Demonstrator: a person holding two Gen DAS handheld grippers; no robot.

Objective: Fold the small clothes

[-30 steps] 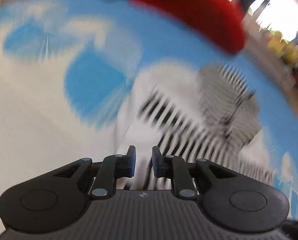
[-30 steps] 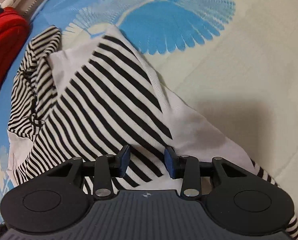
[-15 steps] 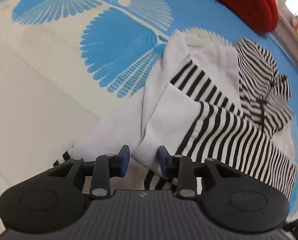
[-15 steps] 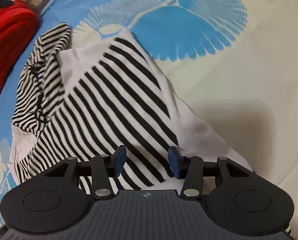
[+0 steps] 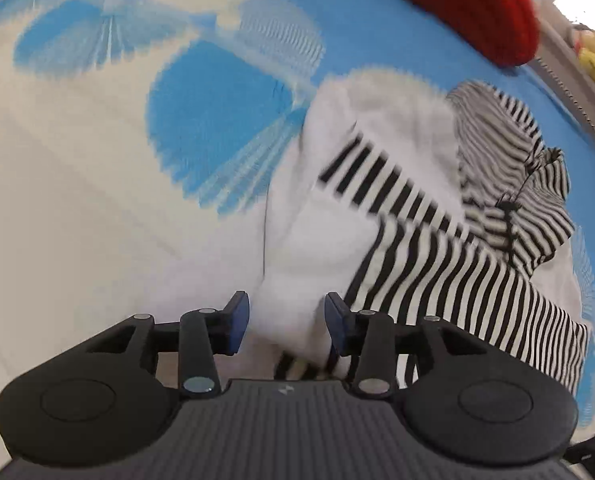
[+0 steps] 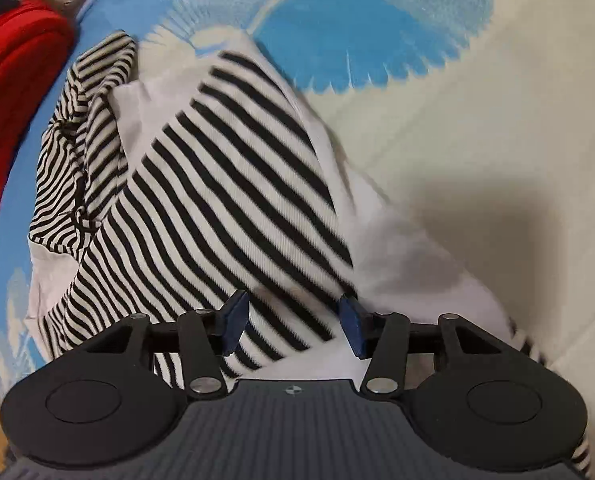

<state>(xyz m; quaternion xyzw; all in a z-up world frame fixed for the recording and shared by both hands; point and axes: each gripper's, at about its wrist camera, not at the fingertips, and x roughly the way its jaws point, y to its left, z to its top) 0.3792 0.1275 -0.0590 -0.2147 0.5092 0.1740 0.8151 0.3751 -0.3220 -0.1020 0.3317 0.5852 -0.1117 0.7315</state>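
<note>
Red cushion (image 5: pixel 457 4) on blue-and-cream patterned sheet (image 6: pixel 477 128)

Rumpled black-and-white striped top (image 6: pixel 233 184), partly folded, flat on blue-and-cream patterned sheet (image 6: pixel 477 128)

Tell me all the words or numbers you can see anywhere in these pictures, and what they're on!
There are no words or numbers to read.
The left gripper body carries only a tiny pale mark, too small to make out.
The right gripper body has a tiny round crosshair sign, no letters.
The striped shirt, the red cloth and the blue and cream sheet show only patterns.
</note>
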